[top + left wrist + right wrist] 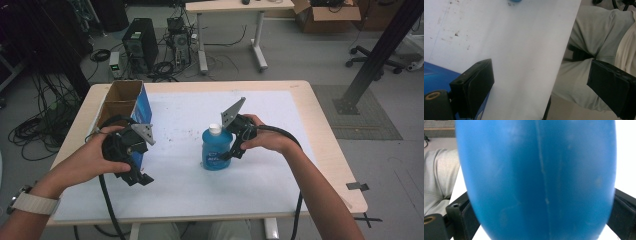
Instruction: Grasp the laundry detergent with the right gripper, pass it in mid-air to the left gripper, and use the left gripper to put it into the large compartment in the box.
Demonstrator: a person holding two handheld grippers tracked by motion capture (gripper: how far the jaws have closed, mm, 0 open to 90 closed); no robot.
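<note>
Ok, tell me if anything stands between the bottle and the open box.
Nothing visible does. The blue bottle stands upright on the white mat, with the right gripper around its body. The open box stands at the table's left, and bare mat lies between them. The left gripper is beside the box, nearer the person, jaws wide apart.

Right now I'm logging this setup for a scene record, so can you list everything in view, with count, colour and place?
Bottle: 1, blue with white cap, upright mid-table, between the right gripper's fingers.
Cardboard box: 1, blue outside and brown inside, open top, left side of the table.
Table: 1, light wood with a white cover sheet.
Computer tower: 1, black, on the floor beyond the table.
Second desk: 1, pale top, white legs, far back.
Office chair base: 1, black, far right floor.
Left gripper: 1, black, open, beside the box.
Right gripper: 1, black, around the bottle.
Wristwatch: 1, white strap, left wrist.
</note>
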